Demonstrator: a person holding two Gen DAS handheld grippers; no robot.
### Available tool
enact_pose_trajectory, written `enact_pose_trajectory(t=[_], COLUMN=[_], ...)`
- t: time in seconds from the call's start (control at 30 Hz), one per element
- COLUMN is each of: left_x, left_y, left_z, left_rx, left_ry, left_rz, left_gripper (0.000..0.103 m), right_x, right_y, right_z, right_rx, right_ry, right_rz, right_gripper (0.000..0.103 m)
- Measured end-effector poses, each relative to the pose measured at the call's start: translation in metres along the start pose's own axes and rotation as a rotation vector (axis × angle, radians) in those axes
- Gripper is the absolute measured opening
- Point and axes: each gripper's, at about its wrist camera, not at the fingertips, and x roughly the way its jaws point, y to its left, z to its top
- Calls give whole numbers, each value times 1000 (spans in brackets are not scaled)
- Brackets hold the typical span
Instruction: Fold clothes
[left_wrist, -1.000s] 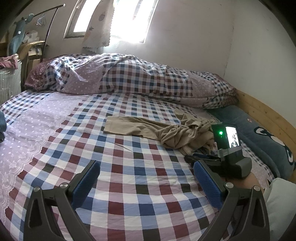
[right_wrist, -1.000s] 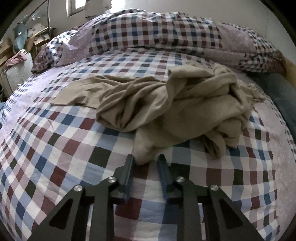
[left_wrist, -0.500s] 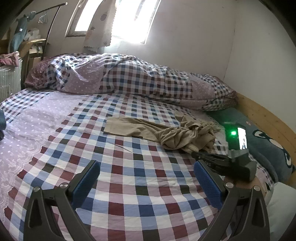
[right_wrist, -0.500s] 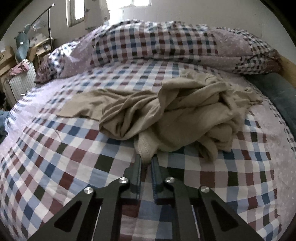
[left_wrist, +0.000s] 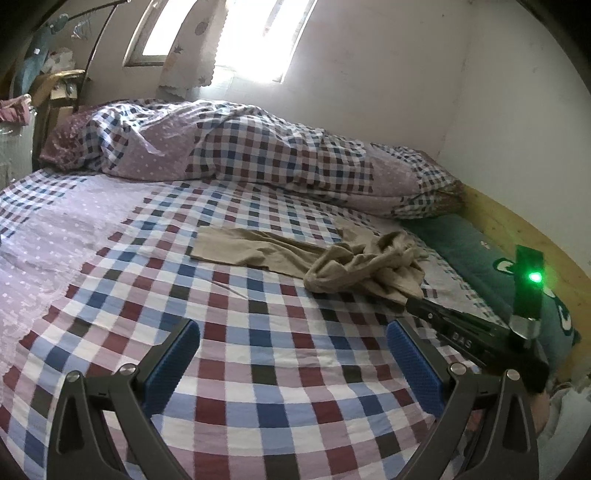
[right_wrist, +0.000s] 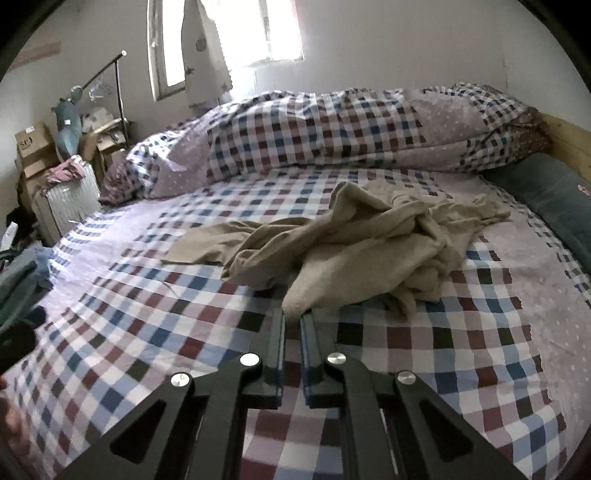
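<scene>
A beige garment (left_wrist: 317, 258) is seen lying unfolded on the checked bedsheet (left_wrist: 258, 369): one part is spread flat toward the left side of the bed, the rest is bunched in a crumpled heap toward the right side, short of the rolled duvet (left_wrist: 258, 147) along the far edge. No fold is shown anywhere in it, so the folding is judged to lie wholly ahead.

The left gripper (left_wrist: 291, 365) is held wide open above bare sheet near the near edge, well apart from the garment.

The right gripper (right_wrist: 292, 325) is drawn nearly closed, a narrow gap left between its jaws. The nearest corner of the heap (right_wrist: 369, 243) reaches its fingertips; whether cloth is pinched cannot be told.
</scene>
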Motion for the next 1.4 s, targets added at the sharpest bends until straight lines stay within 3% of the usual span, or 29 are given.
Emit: enact_pose_trajectory(t=[0.67, 1.03, 1.4], left_x=[26, 33, 38], left_y=[-27, -41, -47], left_z=[-14, -19, -21], left_rx=[-97, -110, -122], left_ry=[146, 181, 186], left_rz=[-247, -319, -337], left_gripper=[103, 103, 103], right_x=[-99, -148, -205], right_y=[30, 41, 61], right_z=[-44, -76, -110], right_rx=[-6, -40, -148], right_ry=[-56, -50, -34], right_rz=[98, 137, 280], right_gripper=[5, 4, 5])
